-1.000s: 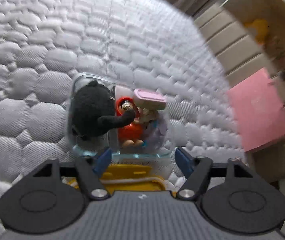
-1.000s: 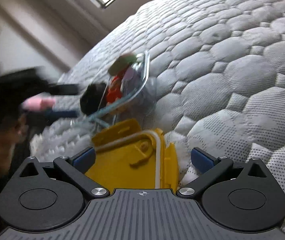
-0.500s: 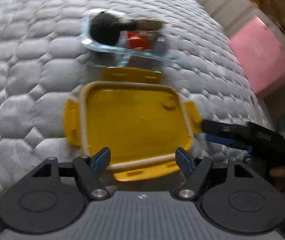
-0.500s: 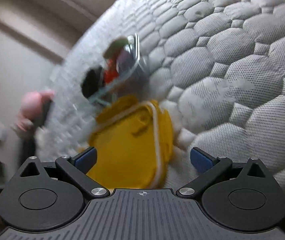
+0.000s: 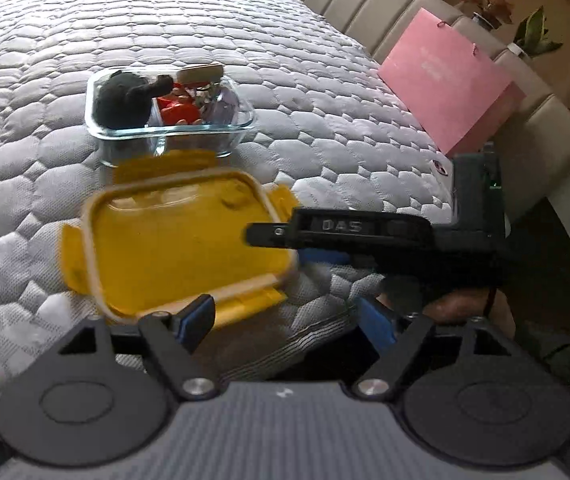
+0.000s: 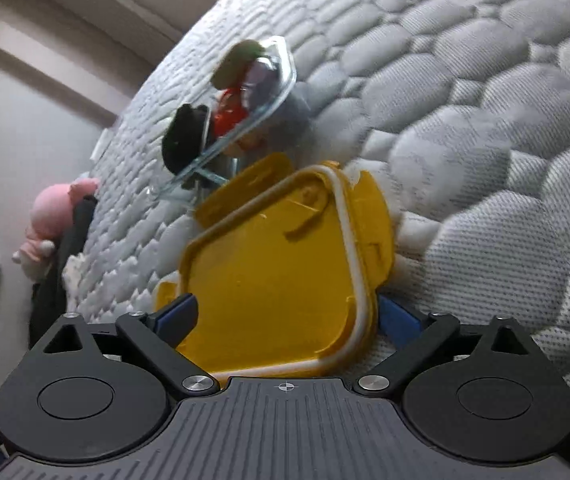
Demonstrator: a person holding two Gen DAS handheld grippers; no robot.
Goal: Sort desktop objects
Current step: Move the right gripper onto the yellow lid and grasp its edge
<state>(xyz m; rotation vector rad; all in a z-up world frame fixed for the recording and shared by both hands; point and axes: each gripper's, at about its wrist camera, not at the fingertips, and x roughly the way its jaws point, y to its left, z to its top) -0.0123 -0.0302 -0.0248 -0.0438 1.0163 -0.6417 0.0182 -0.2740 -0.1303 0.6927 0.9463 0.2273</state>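
A clear glass container point(image 5: 169, 130) sits on the quilted mattress point(image 5: 325, 92), holding a black plush toy point(image 5: 125, 98), a red figure point(image 5: 179, 110) and other small items. A yellow snap lid point(image 5: 181, 248) lies upside down just in front of it. My left gripper point(image 5: 285, 318) is open and empty, held back above the lid's near edge. My right gripper point(image 6: 287, 316) is open, its fingers straddling the corner of the lid point(image 6: 281, 276); it shows in the left wrist view point(image 5: 281, 240) reaching in from the right. The container point(image 6: 241, 120) lies beyond the lid.
A pink paper bag point(image 5: 449, 80) leans on the beige padded headboard point(image 5: 369, 4) at the right. A pink plush toy point(image 6: 51, 216) sits at the mattress's far left edge. The mattress edge point(image 5: 285, 336) drops off right below the lid.
My left gripper has pulled back and up from the glass container, so the lid now shows whole. My right gripper has moved forward over the lid's corner.
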